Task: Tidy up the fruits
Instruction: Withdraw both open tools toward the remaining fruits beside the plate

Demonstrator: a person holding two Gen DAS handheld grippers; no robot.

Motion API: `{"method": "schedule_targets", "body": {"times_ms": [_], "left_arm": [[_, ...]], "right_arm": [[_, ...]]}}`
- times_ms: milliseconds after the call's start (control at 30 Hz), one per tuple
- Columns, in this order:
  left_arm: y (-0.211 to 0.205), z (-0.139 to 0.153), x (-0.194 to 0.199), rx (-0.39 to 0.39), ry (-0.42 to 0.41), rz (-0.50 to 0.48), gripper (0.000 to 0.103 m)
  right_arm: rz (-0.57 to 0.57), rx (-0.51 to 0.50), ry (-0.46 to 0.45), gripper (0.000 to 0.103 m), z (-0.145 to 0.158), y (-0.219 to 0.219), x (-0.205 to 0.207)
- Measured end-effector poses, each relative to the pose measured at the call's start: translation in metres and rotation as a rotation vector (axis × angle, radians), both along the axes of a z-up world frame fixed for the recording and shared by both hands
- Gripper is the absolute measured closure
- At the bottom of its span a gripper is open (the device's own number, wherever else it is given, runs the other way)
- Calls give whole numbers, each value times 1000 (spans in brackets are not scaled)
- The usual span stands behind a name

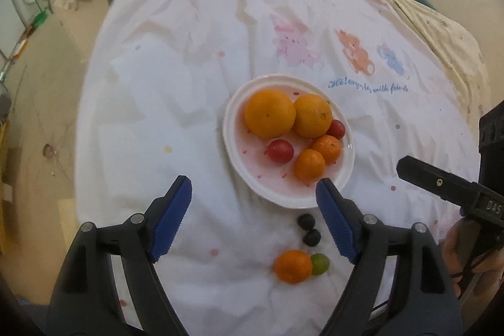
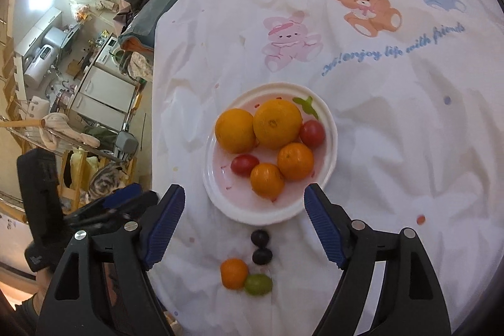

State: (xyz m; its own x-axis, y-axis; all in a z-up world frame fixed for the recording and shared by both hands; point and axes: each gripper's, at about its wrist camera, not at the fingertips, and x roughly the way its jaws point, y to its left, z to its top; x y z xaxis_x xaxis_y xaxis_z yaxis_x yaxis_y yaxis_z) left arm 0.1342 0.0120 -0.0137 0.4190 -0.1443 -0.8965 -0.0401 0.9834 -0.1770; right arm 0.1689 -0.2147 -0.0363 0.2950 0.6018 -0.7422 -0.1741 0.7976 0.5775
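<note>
Orange fruits [image 2: 277,123] on white plate [image 2: 327,166]; bear-printed white cloth [image 2: 409,147]

A white plate [image 1: 348,175] sits on a white sheet [image 1: 189,84] with cartoon animals. On the plate are two big oranges [image 1: 270,113], two small oranges [image 1: 309,165] and two red tomatoes [image 1: 280,150]. Just in front of the plate lie two dark grapes [image 1: 306,221], then a small orange [image 1: 292,266] touching a green fruit [image 1: 320,264]. The left gripper [image 1: 253,194] hangs wide open above them, holding nothing. Part of the right gripper [image 1: 441,183] pokes in, right of the plate.
</note>
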Motion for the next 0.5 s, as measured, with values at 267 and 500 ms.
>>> {"method": "schedule_targets", "body": {"times_ms": [267, 500], "left_arm": [[-4, 12, -26, 28, -36, -20, 25], [-17, -4, -45, 28, -10, -31, 25]], "right_arm": [[-27, 7, -6, 22, 8, -14, -30], [-59, -9, 26, 22, 1, -25, -55]]}}
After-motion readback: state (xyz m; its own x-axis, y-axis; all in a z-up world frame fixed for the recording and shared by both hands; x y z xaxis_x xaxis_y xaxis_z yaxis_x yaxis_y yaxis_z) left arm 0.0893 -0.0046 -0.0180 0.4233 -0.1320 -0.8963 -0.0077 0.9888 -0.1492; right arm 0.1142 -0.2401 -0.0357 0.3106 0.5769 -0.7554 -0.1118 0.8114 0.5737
